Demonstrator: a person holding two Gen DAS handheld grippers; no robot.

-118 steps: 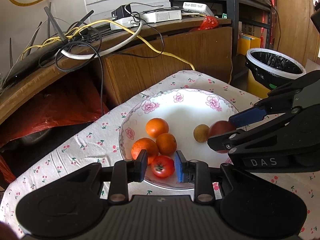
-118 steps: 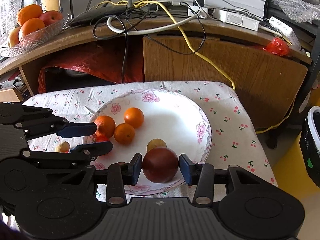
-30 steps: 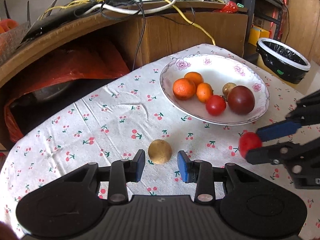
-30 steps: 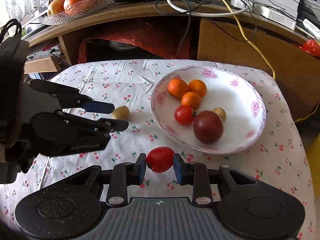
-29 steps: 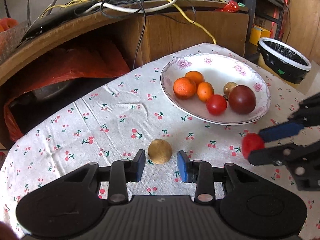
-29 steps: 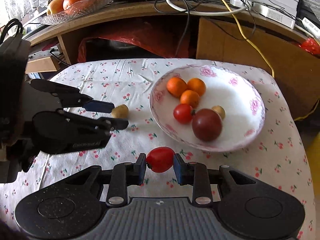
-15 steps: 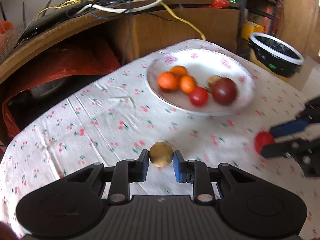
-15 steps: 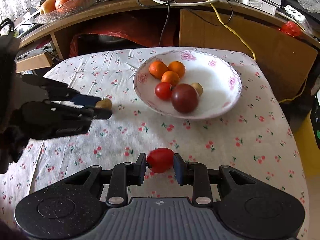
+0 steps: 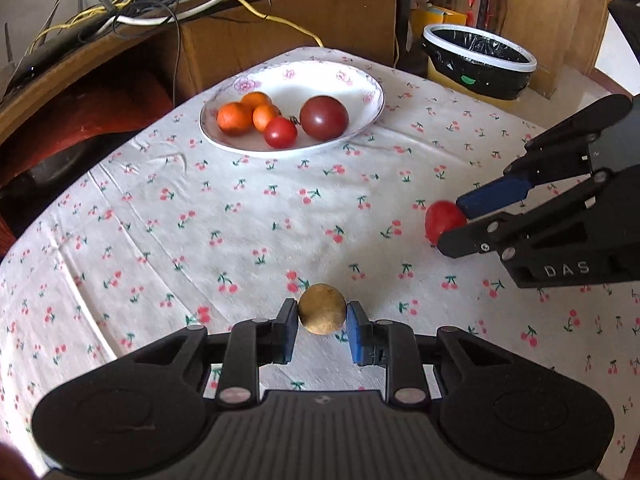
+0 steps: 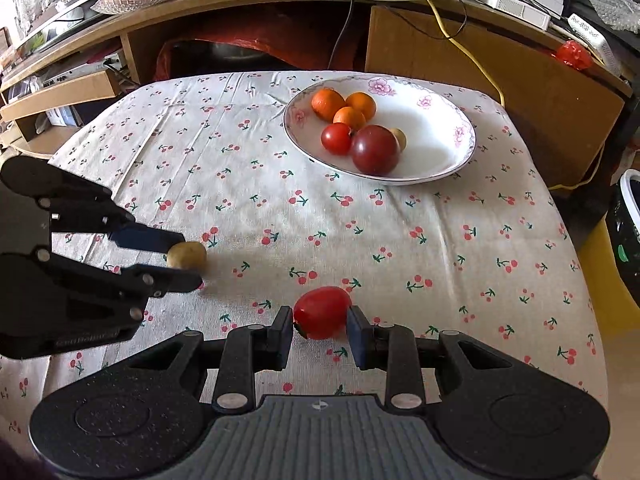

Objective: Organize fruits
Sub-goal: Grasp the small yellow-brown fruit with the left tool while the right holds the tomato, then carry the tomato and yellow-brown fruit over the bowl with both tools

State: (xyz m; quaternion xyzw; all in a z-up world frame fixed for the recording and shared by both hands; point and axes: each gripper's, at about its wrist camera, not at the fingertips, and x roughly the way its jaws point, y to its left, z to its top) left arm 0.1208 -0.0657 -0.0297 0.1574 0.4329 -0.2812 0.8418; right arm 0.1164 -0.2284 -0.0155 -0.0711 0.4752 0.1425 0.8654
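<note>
A round tan fruit (image 9: 322, 314) sits low in the left wrist frame's centre, pinched in the left claw (image 9: 322, 330). A red tomato (image 10: 321, 312) sits low centre in the right wrist frame, in the right claw (image 10: 319, 334). Upper centre, a flowered plate (image 10: 448, 160) holds three oranges (image 10: 349, 107), a small tomato (image 10: 337, 138), a dark red fruit (image 10: 375, 150) and a tan one (image 10: 400, 138).
</note>
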